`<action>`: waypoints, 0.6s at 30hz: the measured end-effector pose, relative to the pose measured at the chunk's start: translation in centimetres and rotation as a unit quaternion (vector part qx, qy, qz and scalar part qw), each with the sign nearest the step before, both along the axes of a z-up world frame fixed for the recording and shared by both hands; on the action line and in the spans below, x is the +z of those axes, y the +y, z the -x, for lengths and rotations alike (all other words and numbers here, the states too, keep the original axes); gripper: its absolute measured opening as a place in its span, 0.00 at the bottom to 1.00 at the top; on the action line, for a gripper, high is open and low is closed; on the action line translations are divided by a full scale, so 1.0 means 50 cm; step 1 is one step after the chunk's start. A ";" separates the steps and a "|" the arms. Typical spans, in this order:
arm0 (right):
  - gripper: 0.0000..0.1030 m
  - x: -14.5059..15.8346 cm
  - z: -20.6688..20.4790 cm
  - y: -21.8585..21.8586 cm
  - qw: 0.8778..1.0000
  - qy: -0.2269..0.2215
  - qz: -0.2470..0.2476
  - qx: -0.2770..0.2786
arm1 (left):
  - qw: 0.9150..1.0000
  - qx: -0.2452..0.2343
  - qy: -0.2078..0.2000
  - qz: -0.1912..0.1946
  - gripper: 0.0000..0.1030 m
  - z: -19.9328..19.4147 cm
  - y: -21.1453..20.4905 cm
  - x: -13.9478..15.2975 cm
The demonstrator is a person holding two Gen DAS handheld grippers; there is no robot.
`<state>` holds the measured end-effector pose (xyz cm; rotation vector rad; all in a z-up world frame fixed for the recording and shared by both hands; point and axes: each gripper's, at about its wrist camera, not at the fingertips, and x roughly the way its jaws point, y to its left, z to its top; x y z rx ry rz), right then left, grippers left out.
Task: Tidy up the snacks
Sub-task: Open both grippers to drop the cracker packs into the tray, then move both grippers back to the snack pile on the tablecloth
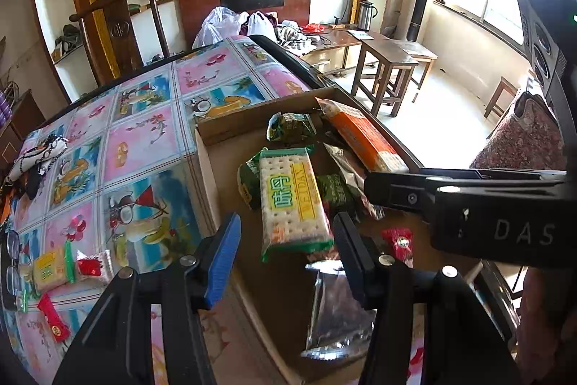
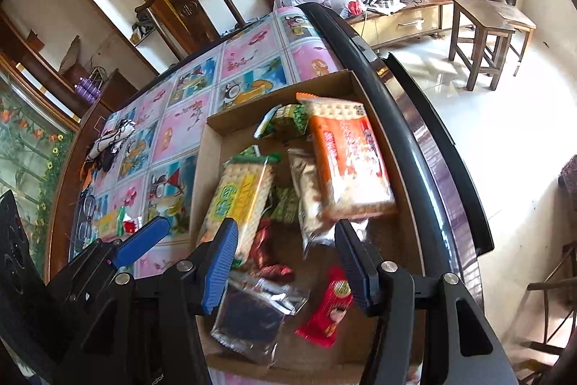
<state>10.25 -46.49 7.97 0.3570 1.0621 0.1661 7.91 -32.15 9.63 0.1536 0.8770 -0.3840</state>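
1. On the tablecloth, at far left, a small cracker pack and red candies lie outside the box.
2. My left gripper is spread, holding nothing, above the green cracker pack in the cardboard box.
3. My right gripper is spread, empty, over the box; the orange cracker pack lies at its right side.

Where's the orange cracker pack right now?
The orange cracker pack lies in the cardboard box, along its right wall, beside the green cracker pack.
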 end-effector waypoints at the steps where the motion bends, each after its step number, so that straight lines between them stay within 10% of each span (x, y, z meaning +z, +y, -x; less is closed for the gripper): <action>1: 0.58 0.003 0.008 0.005 1.000 -0.001 0.000 0.000 | 1.000 -0.002 -0.002 -0.001 0.51 0.006 0.004 0.003; 18: 0.58 0.027 0.164 0.153 0.999 -0.011 -0.008 0.029 | 1.000 0.007 -0.001 0.013 0.52 0.156 0.192 -0.002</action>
